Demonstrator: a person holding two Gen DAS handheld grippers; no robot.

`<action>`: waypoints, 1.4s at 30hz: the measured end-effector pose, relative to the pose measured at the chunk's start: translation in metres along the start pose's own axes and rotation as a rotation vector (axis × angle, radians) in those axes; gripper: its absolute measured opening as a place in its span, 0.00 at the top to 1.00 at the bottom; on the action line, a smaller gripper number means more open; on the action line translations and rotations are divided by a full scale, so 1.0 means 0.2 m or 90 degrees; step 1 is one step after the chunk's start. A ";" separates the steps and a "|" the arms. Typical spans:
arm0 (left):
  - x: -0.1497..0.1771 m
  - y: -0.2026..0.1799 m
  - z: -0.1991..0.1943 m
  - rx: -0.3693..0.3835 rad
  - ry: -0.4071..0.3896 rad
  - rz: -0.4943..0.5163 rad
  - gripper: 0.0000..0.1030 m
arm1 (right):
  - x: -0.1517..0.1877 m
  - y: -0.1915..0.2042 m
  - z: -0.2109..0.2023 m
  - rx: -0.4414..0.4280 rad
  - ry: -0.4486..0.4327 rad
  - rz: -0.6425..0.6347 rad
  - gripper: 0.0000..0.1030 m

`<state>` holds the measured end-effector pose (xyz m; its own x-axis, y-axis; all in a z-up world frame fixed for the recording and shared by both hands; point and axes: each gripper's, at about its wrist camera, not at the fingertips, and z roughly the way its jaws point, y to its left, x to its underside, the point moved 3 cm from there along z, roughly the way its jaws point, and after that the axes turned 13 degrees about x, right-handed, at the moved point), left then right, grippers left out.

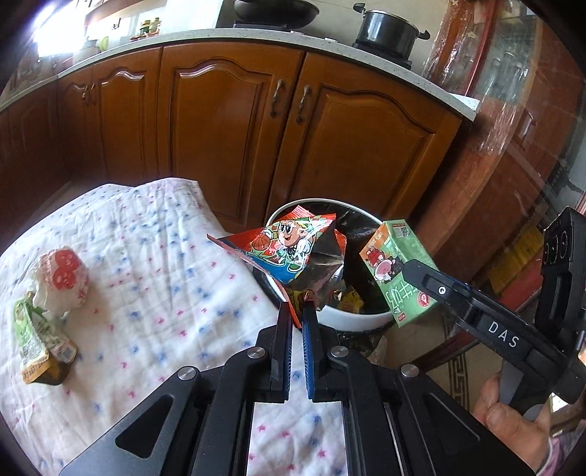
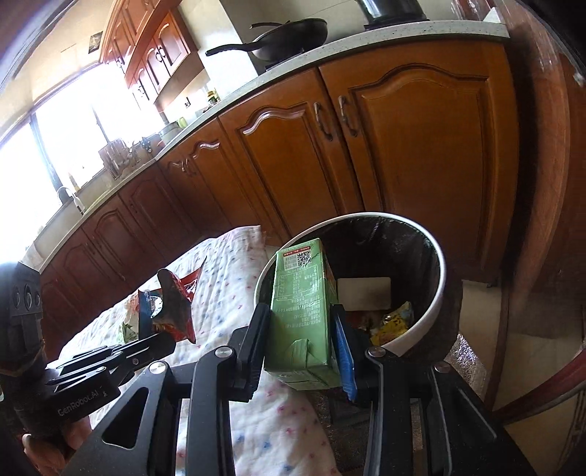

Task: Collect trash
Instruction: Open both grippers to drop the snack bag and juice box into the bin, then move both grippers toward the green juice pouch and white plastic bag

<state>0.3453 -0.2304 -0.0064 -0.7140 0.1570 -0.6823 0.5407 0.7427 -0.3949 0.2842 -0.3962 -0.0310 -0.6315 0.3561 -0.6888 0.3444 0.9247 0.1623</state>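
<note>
My left gripper is shut on a red cartoon snack bag, held over the near rim of the white trash bin. The bag also shows in the right wrist view. My right gripper is shut on a green drink carton, held at the bin's left rim; the carton shows in the left wrist view at the bin's right side. The bin has a black liner and holds some wrappers. A white-and-red wrapper and a green packet lie on the cloth.
The table wears a white cloth with small red and blue marks. Wooden kitchen cabinets stand behind the bin, with a wok and a pot on the counter. A dark wooden cabinet stands at the right.
</note>
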 end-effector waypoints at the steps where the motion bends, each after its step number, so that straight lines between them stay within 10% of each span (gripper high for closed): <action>1: -0.02 0.00 0.03 0.001 0.005 0.004 0.96 | -0.02 -0.02 0.00 0.005 -0.002 0.001 0.67; 23: -0.23 -0.03 0.55 -0.013 0.107 0.028 0.88 | -0.19 -0.19 0.30 0.033 0.047 0.004 0.66; 25: -0.23 -0.01 0.55 -0.017 0.103 0.021 0.70 | -0.19 -0.20 0.33 0.029 0.060 0.006 0.61; 28: -0.21 0.01 0.54 -0.028 0.095 0.013 0.65 | -0.19 -0.22 0.34 0.024 0.067 0.020 0.42; 42: 0.15 0.17 0.16 -0.068 0.027 -0.084 0.55 | -0.04 -0.12 0.09 -0.031 0.004 0.047 0.13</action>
<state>0.3578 -0.2214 -0.0601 -0.7948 0.0796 -0.6016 0.3925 0.8235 -0.4096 0.2945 -0.4243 -0.0421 -0.6102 0.4245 -0.6689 0.3567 0.9011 0.2465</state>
